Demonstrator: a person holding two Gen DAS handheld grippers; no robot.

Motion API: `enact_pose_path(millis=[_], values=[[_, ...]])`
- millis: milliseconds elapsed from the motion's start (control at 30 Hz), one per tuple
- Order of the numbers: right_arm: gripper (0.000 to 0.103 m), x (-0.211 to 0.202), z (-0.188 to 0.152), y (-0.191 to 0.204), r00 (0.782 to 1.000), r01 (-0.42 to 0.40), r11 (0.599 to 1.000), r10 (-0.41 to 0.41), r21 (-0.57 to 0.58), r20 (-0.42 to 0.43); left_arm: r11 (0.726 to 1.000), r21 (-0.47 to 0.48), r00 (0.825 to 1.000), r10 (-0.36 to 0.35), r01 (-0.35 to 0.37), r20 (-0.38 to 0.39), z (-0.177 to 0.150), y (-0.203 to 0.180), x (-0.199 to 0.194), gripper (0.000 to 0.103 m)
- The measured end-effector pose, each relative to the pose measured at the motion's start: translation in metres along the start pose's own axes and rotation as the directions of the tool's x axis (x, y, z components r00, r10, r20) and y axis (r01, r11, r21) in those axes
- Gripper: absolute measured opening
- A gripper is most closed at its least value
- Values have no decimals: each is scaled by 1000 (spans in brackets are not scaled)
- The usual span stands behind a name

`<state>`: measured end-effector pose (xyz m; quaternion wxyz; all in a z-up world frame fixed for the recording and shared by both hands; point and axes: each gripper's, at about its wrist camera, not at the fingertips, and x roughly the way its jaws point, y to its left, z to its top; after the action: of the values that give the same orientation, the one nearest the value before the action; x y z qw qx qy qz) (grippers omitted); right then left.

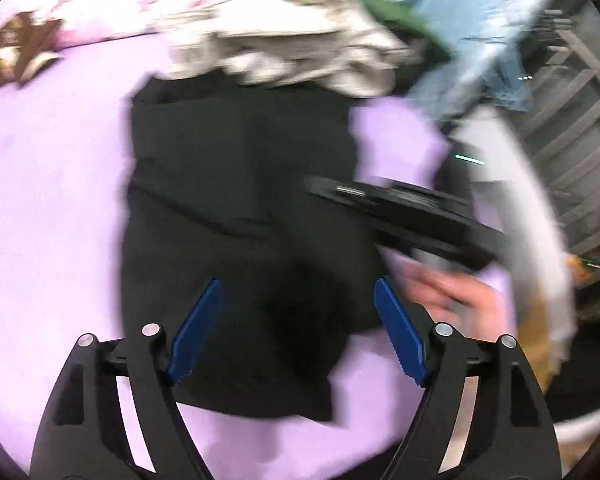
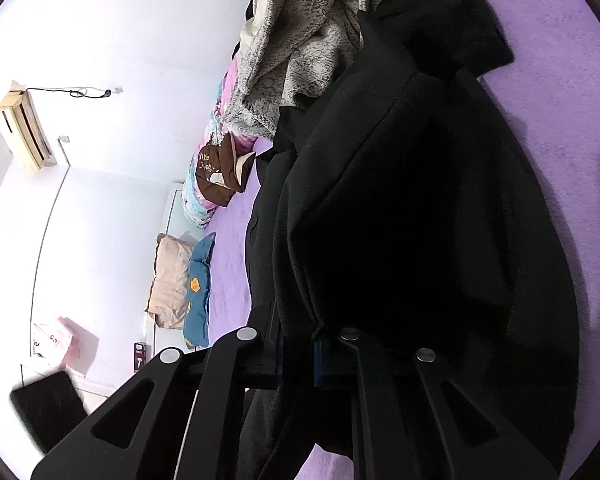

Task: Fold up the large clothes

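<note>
The black coat [image 1: 236,208] lies on the purple bed [image 1: 52,208], folded partway. The right gripper [image 2: 298,356] pinches its edge tight; the left gripper [image 1: 296,332] hangs wide open, empty. More folds remain.

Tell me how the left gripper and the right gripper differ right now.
The left gripper stands open, its blue fingers wide apart above the black garment with nothing between them; the right gripper is shut on that garment's fabric. The left gripper hangs over cloth lying flat on the purple sheet; the right gripper has cloth bunched and draped over its fingers. Both are the same black two-finger tool.
</note>
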<state>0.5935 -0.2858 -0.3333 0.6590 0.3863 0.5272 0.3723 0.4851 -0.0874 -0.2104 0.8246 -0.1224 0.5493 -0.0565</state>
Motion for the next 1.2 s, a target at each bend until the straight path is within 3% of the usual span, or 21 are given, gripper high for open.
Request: enact_pose_path(millis=[100, 167, 233, 300, 333, 500, 733, 833, 900, 967, 1067, 1200], values=[[9, 2, 1, 3, 1000, -2, 1000, 2, -11, -2, 998, 1, 994, 65, -65, -86, 29, 9, 26, 76], [9, 3, 2, 4, 1000, 0, 1000, 0, -15, -3, 990, 26, 979, 138, -136, -149, 44, 8, 44, 76], [9, 4, 3, 4, 1000, 3, 1000, -3, -18, -4, 968, 114, 955, 240, -222, -176, 55, -2, 65, 76], [9, 4, 4, 3, 1000, 7, 1000, -7, -16, -5, 928, 197, 918, 352, -316, -183, 56, -9, 81, 74], [9, 3, 3, 3, 1000, 10, 1000, -10, -20, -5, 917, 216, 908, 377, -337, -182, 56, -10, 86, 74], [9, 6, 5, 2, 1000, 20, 1000, -21, -21, -9, 934, 154, 905, 352, -322, -240, 66, -4, 104, 75], [9, 8, 5, 0, 1000, 19, 1000, -20, -21, -18, 934, 114, 870, 357, -338, -340, 79, -3, 132, 73], [9, 9, 4, -2, 999, 22, 1000, -23, -18, -25, 919, 145, 844, 394, -367, -363, 80, -6, 144, 61], [9, 10, 4, -3, 999, 28, 999, -28, -16, -29, 913, 158, 827, 408, -376, -387, 79, -5, 151, 25], [9, 10, 4, -3, 999, 39, 999, -39, -20, -32, 903, 180, 814, 430, -391, -391, 78, -4, 154, 17], [11, 8, 6, -5, 998, 51, 998, -52, -20, -24, 914, 159, 831, 405, -372, -381, 80, 0, 150, 6], [9, 10, 10, -10, 998, 60, 998, -60, -21, -11, 945, 111, 877, 327, -308, -351, 85, 1, 126, 3]])
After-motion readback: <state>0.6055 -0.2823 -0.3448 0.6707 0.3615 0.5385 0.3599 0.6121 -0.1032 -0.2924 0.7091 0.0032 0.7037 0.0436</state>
